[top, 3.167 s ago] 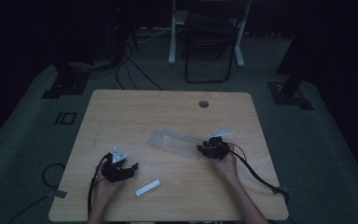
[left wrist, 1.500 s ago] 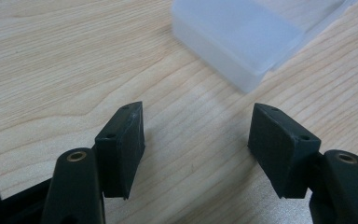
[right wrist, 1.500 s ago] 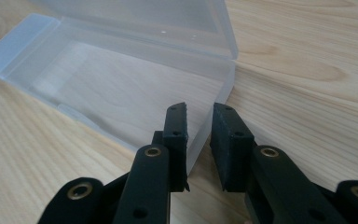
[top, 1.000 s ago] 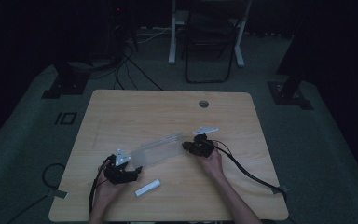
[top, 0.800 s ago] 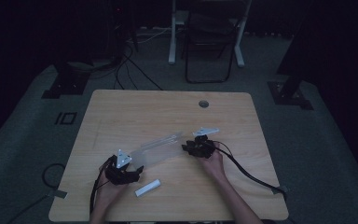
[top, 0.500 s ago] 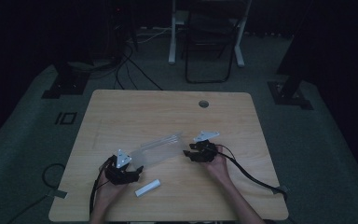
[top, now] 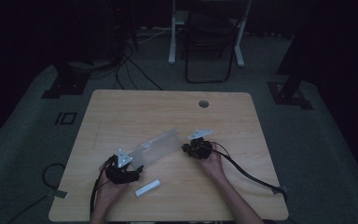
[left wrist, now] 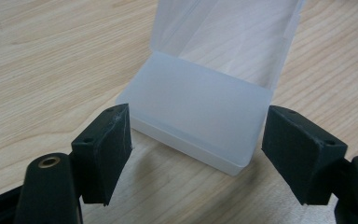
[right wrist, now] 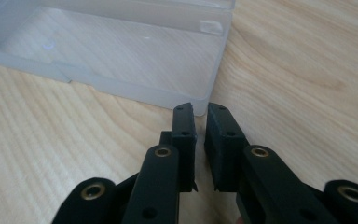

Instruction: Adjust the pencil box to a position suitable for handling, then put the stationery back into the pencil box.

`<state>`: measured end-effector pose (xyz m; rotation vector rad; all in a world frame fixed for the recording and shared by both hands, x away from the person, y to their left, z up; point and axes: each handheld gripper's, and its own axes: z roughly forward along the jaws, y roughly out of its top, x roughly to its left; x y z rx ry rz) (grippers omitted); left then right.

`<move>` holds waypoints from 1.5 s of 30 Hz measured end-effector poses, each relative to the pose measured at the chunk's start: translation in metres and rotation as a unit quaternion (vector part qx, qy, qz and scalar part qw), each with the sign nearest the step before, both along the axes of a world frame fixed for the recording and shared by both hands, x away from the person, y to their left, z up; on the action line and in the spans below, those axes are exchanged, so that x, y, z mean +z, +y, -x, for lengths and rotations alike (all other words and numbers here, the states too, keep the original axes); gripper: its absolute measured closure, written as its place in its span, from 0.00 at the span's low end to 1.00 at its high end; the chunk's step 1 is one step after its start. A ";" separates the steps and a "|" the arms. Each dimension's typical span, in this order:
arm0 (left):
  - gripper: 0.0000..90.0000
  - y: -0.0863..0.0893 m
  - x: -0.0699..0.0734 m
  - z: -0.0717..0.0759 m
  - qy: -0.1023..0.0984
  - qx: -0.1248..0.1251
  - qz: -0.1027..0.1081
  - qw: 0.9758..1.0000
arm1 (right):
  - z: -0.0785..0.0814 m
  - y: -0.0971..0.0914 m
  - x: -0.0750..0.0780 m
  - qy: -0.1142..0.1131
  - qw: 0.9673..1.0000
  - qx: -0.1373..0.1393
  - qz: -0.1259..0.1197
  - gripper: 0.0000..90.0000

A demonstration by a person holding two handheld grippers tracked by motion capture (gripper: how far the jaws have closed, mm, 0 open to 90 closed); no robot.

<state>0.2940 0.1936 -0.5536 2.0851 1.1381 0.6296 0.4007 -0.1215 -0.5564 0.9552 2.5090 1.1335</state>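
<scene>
The translucent plastic case [top: 156, 145] lies open near the middle of the tabletop [top: 121, 107], its lid folded back flat, slanting between the two claws. A small white cylinder [top: 148, 187] rests apart from it, nearer the front edge. The left claw [left wrist: 196, 154] has its jaws wide apart, one on each side of the case's near end without pressing it. The right claw [right wrist: 199, 122] has just closed; its jaws are nearly together with nothing between them, tips just short of the case's corner. From here, a nudge from the closed right claw could slide the light case out from between the left jaws, since nothing clamps it. No brand, label or writing can be read anywhere.
</scene>
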 end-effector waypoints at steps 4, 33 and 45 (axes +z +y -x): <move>0.27 0.004 0.000 -0.001 0.002 0.011 -0.002 1.000 | -0.002 0.005 0.001 -0.003 1.000 0.003 -0.002 0.87; 0.28 -0.004 0.017 0.022 -0.019 -0.034 0.029 0.999 | 0.035 -0.100 0.000 -0.006 0.998 -0.052 0.036 0.48; 0.31 -0.012 0.019 0.037 -0.008 -0.085 0.040 0.996 | 0.038 -0.111 -0.005 -0.021 0.998 -0.053 0.019 0.43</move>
